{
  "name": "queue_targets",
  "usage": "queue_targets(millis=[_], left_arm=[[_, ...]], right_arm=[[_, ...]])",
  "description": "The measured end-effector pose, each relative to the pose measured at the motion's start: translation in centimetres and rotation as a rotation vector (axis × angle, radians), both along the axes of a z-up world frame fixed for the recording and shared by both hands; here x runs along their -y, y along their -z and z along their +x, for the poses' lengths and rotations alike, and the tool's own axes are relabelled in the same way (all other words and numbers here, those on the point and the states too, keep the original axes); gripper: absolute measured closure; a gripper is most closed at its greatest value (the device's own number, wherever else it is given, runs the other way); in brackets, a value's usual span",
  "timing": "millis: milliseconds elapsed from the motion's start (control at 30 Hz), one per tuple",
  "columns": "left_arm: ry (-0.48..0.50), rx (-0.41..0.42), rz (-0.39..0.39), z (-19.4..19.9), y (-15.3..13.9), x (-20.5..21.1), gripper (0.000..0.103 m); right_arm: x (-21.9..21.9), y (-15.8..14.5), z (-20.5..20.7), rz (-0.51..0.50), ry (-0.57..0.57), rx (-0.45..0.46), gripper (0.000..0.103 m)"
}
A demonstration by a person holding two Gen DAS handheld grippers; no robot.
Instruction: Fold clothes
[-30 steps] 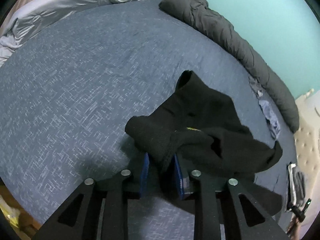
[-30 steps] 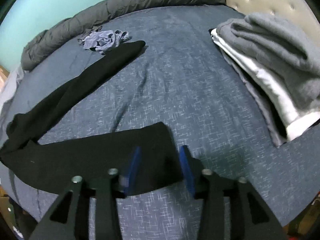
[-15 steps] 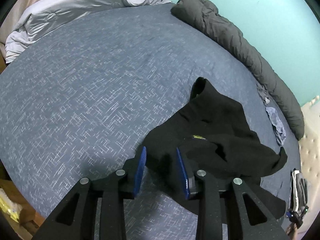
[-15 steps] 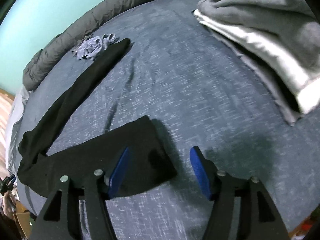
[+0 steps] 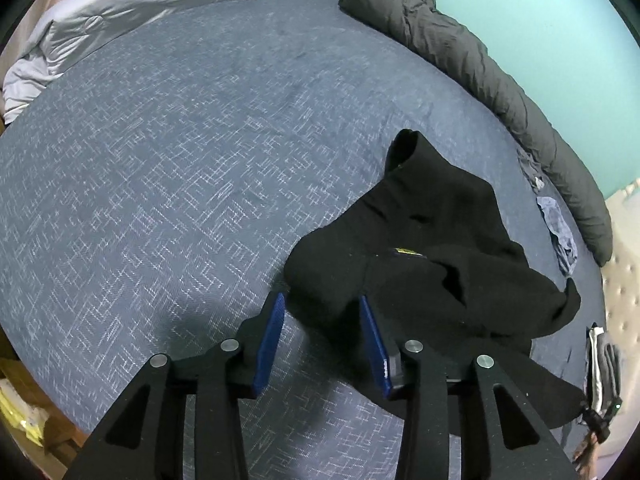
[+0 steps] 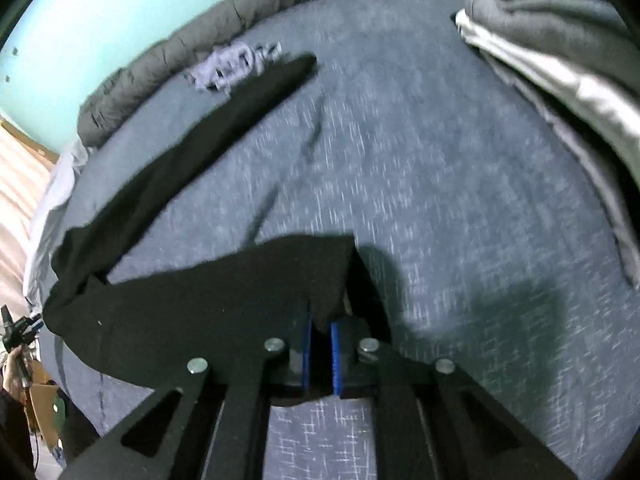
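Right between my right tongs [image 6: 320, 334] there's the hem end of the black pants [image 6: 192, 312], and the blue pads are pressed together on that cloth, pinching it so I can lift that leg end off the bed [image 6: 460, 208]. I'm guessing the plan is to carry it over toward the waist for the first fold. The other leg stretches away ahead and to the left of those tongs, ending near a small crumpled grey-blue rag [image 6: 236, 64].

Over at my left tongs [image 5: 322, 328], the jaws are spreading, with the bunched waist of the pants [image 5: 420, 248] lying in the gap, pads not pressing on it.

No baskets or bins anywhere that I can see; the closest thing is a stack of folded clothes [image 6: 560, 40] up and to the right of the right tongs, probably the done pile.
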State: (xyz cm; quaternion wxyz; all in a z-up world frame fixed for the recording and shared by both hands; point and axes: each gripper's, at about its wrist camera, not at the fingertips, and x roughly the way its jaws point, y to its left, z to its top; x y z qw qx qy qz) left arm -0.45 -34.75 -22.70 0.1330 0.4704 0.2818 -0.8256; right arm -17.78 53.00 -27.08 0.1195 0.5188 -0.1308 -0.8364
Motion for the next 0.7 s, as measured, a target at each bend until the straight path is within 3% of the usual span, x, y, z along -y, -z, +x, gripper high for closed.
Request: queue_targets(millis=[233, 333, 500, 700], left_arm=[[0.021, -0.008, -0.005, -0.1, -0.1, -0.6, 0.059], [0.046, 0.004, 0.007, -0.2, 0.4, -1.1, 0.051], [0.091, 0.019, 0.033, 0.1, 1.7, -2.2, 0.047], [0.101, 0.038, 0.025, 0.2, 3.0, -2.5, 0.044]], right_arm=[[-2.3, -6.2, -0.5, 0.064, 0.133, -0.190, 0.097], [-2.8, -8.2, -1.3, 0.094, 0.192, -0.232, 0.097], [-1.5, -8.0, -2.6, 0.166, 0.133, -0.176, 0.097], [-1.9, -5.0, -1.9, 0.186, 0.107, -0.097, 0.097]])
